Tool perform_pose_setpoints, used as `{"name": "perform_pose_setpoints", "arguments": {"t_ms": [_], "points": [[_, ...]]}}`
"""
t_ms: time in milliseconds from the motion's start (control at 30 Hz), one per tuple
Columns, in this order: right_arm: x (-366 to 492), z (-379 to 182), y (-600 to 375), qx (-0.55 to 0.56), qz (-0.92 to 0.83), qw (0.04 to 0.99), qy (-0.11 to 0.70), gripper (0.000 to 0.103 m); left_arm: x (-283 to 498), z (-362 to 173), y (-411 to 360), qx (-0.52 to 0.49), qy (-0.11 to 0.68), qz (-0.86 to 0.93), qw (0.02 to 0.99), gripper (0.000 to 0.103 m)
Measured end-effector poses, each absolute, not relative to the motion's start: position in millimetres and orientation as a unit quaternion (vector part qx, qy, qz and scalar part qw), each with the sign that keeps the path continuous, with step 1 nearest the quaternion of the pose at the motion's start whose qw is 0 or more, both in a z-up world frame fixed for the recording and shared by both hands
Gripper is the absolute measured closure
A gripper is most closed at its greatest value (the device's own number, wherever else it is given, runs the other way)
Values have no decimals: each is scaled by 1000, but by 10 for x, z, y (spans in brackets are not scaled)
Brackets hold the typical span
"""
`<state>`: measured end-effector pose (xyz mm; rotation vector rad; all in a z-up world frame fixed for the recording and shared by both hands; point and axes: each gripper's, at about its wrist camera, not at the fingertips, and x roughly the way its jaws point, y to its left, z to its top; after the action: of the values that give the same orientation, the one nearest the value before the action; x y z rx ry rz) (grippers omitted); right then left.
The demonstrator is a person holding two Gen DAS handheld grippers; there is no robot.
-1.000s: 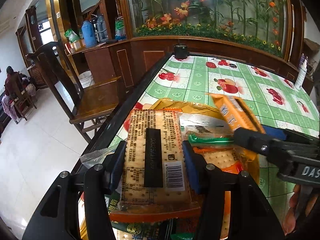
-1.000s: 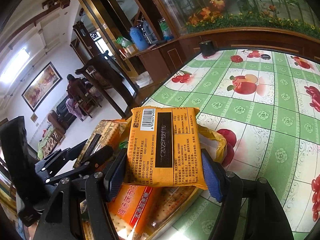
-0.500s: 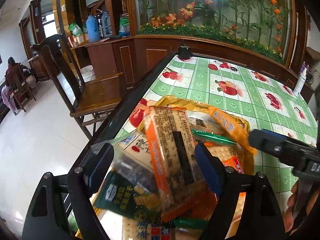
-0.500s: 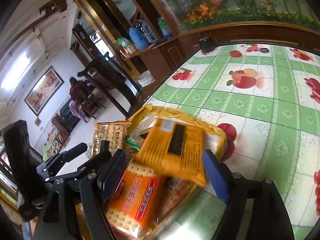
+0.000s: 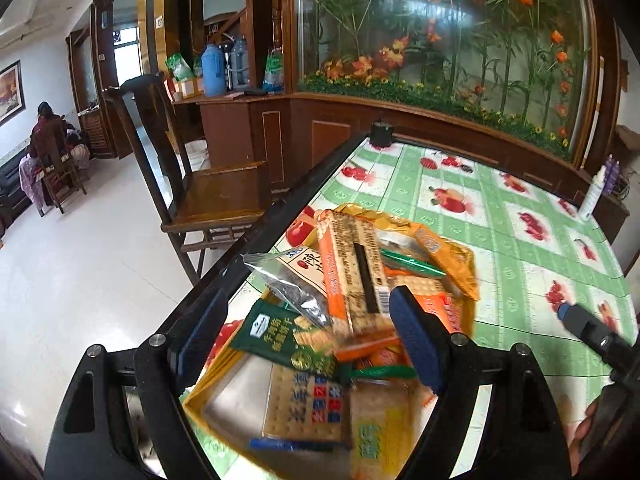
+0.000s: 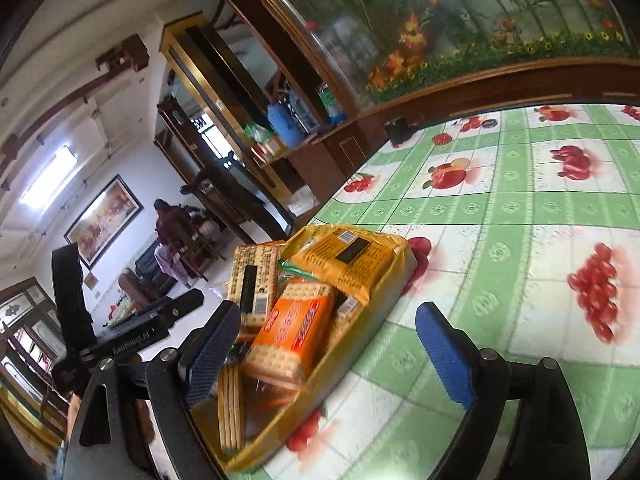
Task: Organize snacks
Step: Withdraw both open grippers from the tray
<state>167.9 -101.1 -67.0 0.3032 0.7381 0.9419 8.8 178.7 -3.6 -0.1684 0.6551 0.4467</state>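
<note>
Both claws stand apart and empty, the right gripper (image 6: pixel 328 352) having just widened, above the gold tray (image 6: pixel 360 350); the cracker packet (image 5: pixel 354 270) beyond the left gripper (image 5: pixel 308 340) leans loosely and may slide off.
</note>
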Motion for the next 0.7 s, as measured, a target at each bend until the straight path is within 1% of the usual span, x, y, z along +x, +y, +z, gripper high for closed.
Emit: {"name": "perform_pose_setpoints", "arguments": {"t_ms": [167,300,367,467,533,700], "points": [[1550,-796,-1306,168,440,816,335,12,-83,67,1686,-118,306,179,928,14],[1471,-952,-1504,196,435,812,337,9,-240,148,1517,-99,295,195,930,12],[1460,-970,-1553,202,432,812,338,9,-316,180,1405,-72,288,216,930,0],[1392,-891,-1669,208,432,822,308,9,-491,218,1291,-54,266,228,935,0],[1323,-848,-1730,210,431,827,293,6,-577,238,1275,-64,262,221,937,0],[1277,-822,-1804,211,427,832,284,5,-683,218,1304,-95,265,209,937,0]]}}
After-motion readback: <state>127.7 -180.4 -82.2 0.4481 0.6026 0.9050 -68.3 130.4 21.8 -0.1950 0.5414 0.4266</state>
